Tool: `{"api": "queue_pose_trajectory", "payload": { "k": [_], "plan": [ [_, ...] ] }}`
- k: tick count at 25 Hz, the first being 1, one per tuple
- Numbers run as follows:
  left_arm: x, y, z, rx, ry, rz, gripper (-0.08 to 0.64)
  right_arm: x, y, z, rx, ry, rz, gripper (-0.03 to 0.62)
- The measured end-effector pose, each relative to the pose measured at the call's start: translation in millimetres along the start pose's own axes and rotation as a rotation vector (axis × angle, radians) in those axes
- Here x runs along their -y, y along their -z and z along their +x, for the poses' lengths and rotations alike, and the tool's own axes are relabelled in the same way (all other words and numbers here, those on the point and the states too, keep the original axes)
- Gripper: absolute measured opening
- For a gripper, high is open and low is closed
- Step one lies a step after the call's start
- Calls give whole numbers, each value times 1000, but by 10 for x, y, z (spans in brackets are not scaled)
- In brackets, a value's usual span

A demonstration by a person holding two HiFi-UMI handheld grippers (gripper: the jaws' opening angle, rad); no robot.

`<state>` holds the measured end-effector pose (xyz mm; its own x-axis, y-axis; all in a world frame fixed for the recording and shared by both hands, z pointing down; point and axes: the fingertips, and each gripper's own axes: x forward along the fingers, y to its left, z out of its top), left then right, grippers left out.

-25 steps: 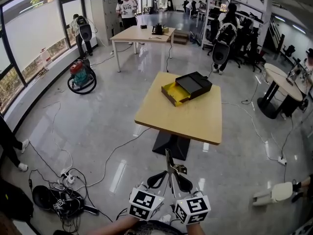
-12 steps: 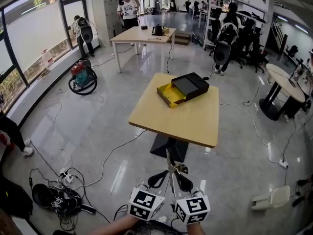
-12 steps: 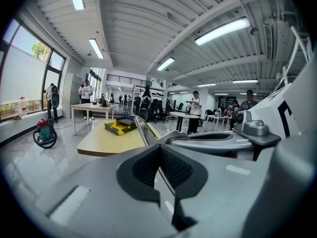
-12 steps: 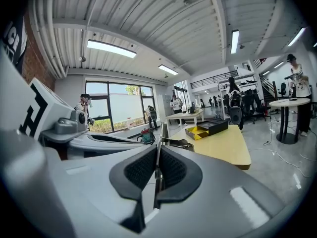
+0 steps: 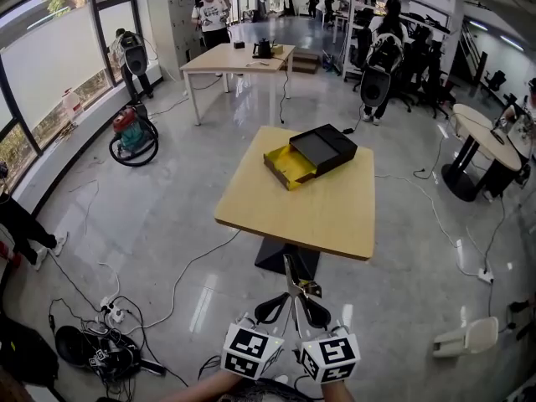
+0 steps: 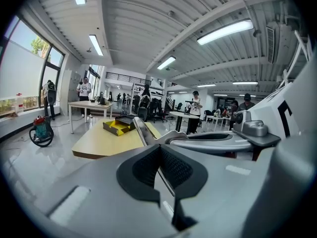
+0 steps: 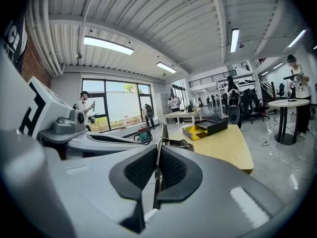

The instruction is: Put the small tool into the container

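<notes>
Both grippers sit low at 6 o'clock in the head view, side by side. The left gripper [image 5: 270,306] is clamped on the tool [image 5: 293,285], and the right gripper [image 5: 315,310] is clamped on it too. Each gripper view shows thin metal pinched between the pads. Judgement: the two-handed hold keeps the slim tool from twisting, and its tip points to 12 o'clock, toward the goal.

The container [image 5: 313,152] is a black box with a yellow tray pulled out toward 7 o'clock. It lies on the far half of the table [image 5: 318,212], well apart from the tool. The tool is not yet in, so I judge this the approach stage.

The surface is a plain wood top.

The room has a glossy floor [image 5: 167,224]. There are cables [image 5: 109,325] at 8 o'clock, a vacuum [image 5: 132,134] at 10, a second table [image 5: 234,57] at 11, and a round table [image 5: 481,145] at 2. People stand at the far end.
</notes>
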<state>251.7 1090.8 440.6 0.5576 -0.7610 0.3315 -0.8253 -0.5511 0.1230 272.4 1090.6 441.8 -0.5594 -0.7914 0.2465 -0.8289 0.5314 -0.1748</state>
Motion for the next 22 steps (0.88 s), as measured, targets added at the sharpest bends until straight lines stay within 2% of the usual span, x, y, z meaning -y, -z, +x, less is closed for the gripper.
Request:
{"api": "queue_pose_trajectory", "payload": {
  "k": [4, 9, 17, 22],
  "plan": [
    [-1176, -301, 500, 1, 30, -2, 11, 50, -296, 1273, -9, 27, -5, 15],
    [-2787, -731, 856, 6, 56, -5, 11, -178, -752, 2890, -13, 53, -1, 15],
    [-5148, -1223, 909, 19, 90, -18, 11, -972, -1310, 5060, -20, 89, 0, 15],
    [-6416, -1418, 847, 23, 119, -24, 11, -1489, -1567, 6221, -31, 115, -14, 15]
  ]
}}
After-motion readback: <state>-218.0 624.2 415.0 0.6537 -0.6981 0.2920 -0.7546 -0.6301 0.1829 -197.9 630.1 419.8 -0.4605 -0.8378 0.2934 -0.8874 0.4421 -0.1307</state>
